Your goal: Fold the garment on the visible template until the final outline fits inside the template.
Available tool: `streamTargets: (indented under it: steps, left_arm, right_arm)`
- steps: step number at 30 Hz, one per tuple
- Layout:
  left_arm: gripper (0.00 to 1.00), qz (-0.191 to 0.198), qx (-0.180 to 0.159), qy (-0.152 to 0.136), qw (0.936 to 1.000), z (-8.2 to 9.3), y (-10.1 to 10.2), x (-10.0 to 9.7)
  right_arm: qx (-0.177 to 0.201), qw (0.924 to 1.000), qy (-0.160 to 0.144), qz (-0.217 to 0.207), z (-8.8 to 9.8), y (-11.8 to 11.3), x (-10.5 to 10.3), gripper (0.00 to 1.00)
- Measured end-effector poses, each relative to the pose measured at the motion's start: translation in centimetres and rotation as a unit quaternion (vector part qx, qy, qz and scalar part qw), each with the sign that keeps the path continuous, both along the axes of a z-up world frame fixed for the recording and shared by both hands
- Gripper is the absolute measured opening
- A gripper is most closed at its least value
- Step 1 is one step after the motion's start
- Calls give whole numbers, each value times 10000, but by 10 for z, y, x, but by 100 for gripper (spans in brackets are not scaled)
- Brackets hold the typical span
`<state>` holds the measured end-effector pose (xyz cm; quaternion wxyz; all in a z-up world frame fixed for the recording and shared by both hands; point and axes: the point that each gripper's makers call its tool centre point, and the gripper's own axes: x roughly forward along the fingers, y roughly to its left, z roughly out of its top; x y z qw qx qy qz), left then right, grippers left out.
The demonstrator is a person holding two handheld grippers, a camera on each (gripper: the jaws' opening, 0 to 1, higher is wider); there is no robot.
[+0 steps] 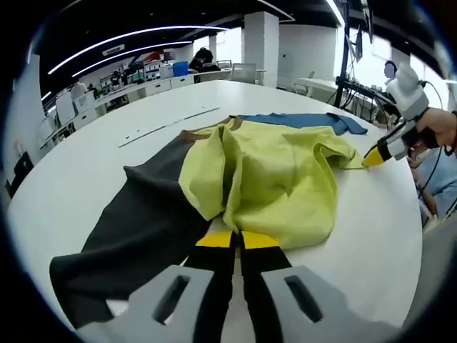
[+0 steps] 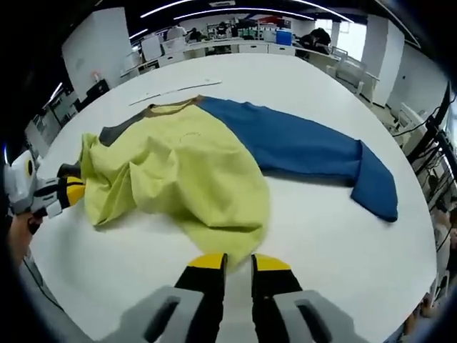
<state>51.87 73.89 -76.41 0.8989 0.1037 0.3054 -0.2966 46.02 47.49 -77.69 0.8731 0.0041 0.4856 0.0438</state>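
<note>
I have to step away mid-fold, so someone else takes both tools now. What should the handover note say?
Left tool: jaws nearly together at the near hem of the yellow, grey and blue long-sleeved garment; grip cannot be told.
Right tool: slightly open, just short of the hem, holding nothing.
The garment lies on the white table, yellow body bunched, blue sleeve and grey sleeve spread out.
Done: body partly gathered.
Left: fold both sleeves in, flatten.

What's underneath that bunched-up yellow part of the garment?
The yellow body lies over the white table; a blue sleeve and a dark grey sleeve stick out. Any template beneath is hidden.
</note>
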Motion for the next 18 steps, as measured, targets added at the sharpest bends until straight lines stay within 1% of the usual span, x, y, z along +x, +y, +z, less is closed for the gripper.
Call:
streamTargets:
  steps: [2, 3, 4, 6, 8, 9, 10, 11, 13, 18]
  left_arm:
    - [0, -6, 5, 1, 10000, 0, 0, 0]
    - [0, -2, 3, 9, 10000, 0, 0, 0]
    - [0, 0, 2, 27, 10000, 0, 0, -1]
    - [0, -20, 39, 37, 10000, 1, 1, -3]
    - [0, -29, 30, 36, 10000, 4, 2, -6]
    - [0, -36, 14, 45, 10000, 5, 2, -7]
    - [0, -36, -6, 48, 10000, 7, 3, -9]
    - [0, -32, -11, 47, 10000, 7, 3, -9]
    - [0, 35, -99, 8, 9999, 11, 5, -11]
    - [0, 179, -294, 67, 9994, 17, 8, -21]
  right_arm:
    - [58, 10000, -23, -49, 0, 1, 0, 4]
    - [122, 9999, -45, -29, -1, 2, 1, 0]
    - [418, 9989, -75, -186, -1, 8, 1, 0]
    - [331, 9993, -85, -141, 0, 4, 1, 0]
    - [420, 9990, -106, -104, 0, 4, 1, 0]
    - [471, 9988, -134, 61, 1, 7, 1, 0]
    - [631, 9975, -261, 181, 3, 12, 3, 0]
    - [646, 9975, -230, 146, 3, 11, 2, 0]
    - [598, 9974, -258, 295, 4, 9, 0, 0]
    - [692, 9965, -328, 325, 10, 3, -3, 0]
